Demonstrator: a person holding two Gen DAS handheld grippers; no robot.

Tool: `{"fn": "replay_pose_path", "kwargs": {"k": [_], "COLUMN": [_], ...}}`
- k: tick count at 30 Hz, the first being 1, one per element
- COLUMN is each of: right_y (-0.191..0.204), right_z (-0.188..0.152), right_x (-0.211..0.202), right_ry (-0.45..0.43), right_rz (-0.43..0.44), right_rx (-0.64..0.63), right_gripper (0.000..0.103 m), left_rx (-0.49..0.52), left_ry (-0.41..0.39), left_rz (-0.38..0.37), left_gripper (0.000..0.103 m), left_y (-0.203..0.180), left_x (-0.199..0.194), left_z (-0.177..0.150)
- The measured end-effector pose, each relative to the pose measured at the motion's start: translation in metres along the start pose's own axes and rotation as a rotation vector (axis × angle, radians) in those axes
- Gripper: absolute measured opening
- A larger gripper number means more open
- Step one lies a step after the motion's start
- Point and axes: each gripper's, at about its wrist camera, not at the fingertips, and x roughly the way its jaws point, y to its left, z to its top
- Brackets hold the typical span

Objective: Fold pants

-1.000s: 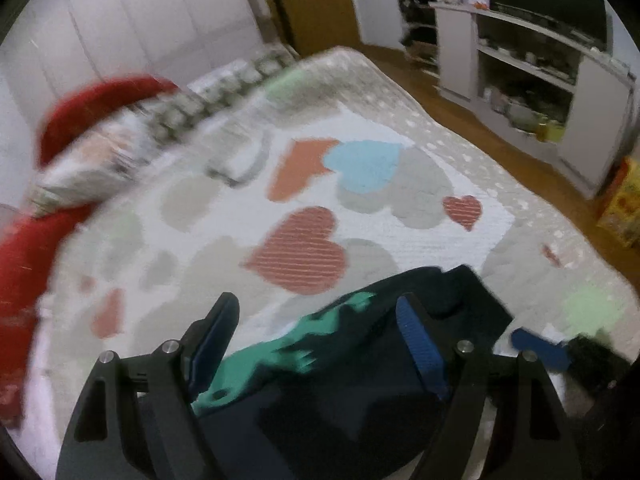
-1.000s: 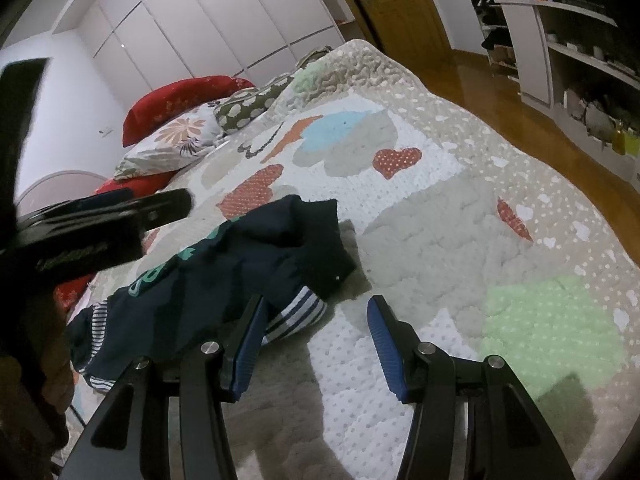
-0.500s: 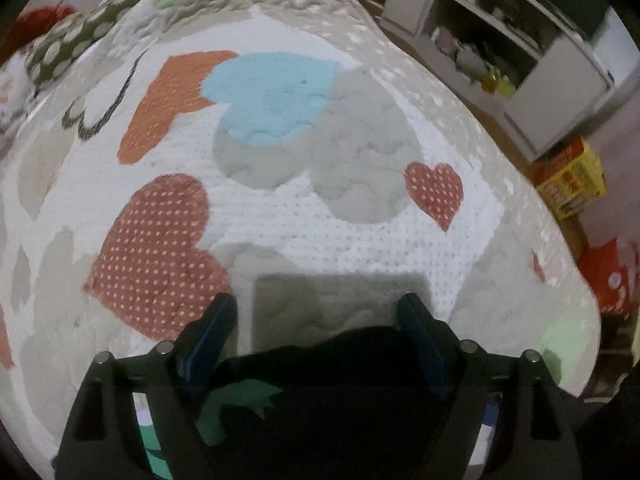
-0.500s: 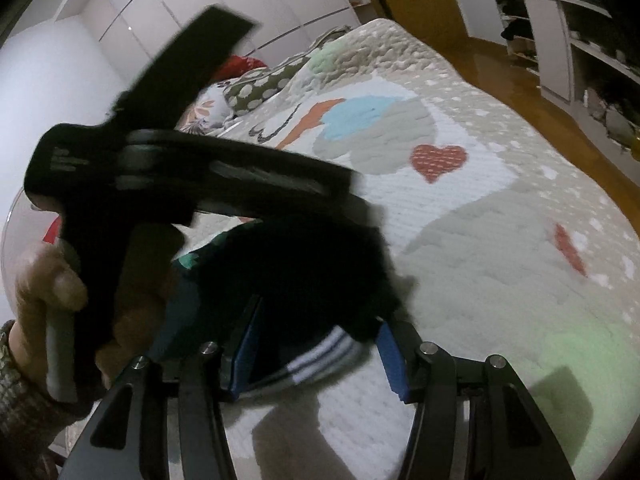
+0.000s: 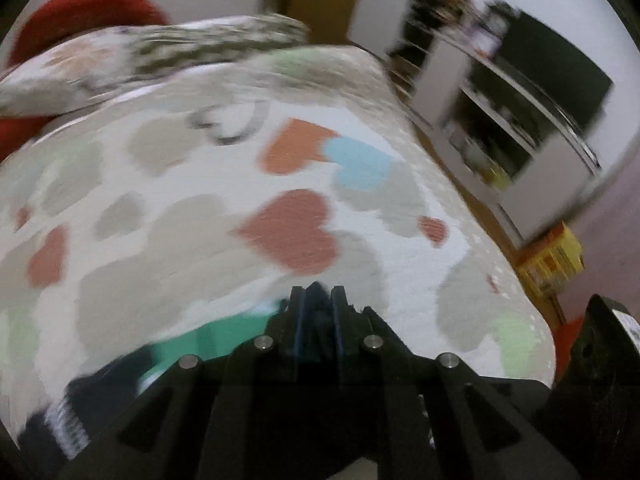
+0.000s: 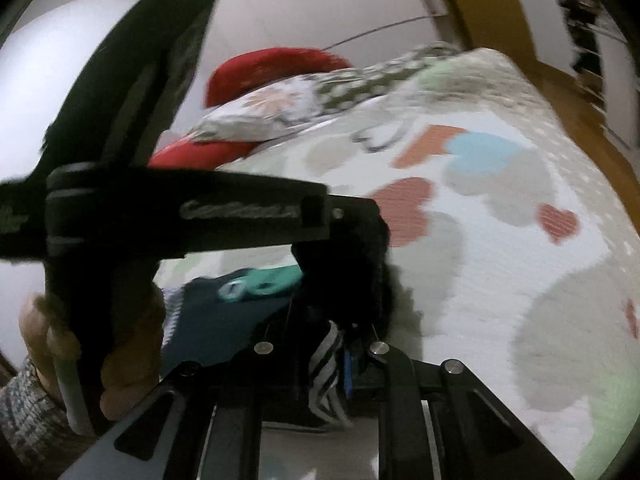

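Both grippers' jaws have clamped the pants [image 6: 328,364].

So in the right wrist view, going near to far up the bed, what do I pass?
Striped cuff of the dark pants pinched in the right gripper → green lettering → red heart on the quilt → blue heart → flowered pillow → red pillow.

Motion blur smears the heart-patterned quilted bedspread [image 5: 200,208] and the shelf unit [image 5: 520,120], contents unreadable. The dark navy pants with green lettering [image 6: 240,312] run off the bottom edge, lettering illegible, largely hidden behind the black left gripper [image 6: 340,256].
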Motion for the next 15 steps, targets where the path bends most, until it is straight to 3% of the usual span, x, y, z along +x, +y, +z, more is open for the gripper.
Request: {"fn": "replay_pose_path", "kwargs": {"k": [3, 5, 7, 11, 15], "right_y": [0.032, 0.052, 0.071, 0.098, 0.106], "right_z": [-0.005, -0.013, -0.026, -0.046, -0.042], "right_x": [0.020, 0.036, 0.056, 0.067, 0.034], "right_ry": [0.050, 0.090, 0.134, 0.229, 0.206], "right_rz": [0.066, 0.100, 0.099, 0.159, 0.174], "right_rx": [-0.050, -0.086, -0.131, -0.199, -0.272], "right_gripper": [0.016, 0.021, 0.031, 0.043, 0.044], "left_rx": [-0.105, -0.186, -0.281, -0.411, -0.502], "left_ry": [-0.032, -0.044, -0.055, -0.105, -0.163], "left_rz": [0.057, 0.105, 0.134, 0.131, 0.147], "left_gripper": [0.016, 0.026, 0.046, 0.051, 0.051], "left_y": [0.041, 0.068, 0.096, 0.130, 0.147], "left_x": [-0.018, -0.029, -0.043, -0.071, -0.088], "left_z": [-0.023, -0.041, -0.064, -0.099, -0.129]}}
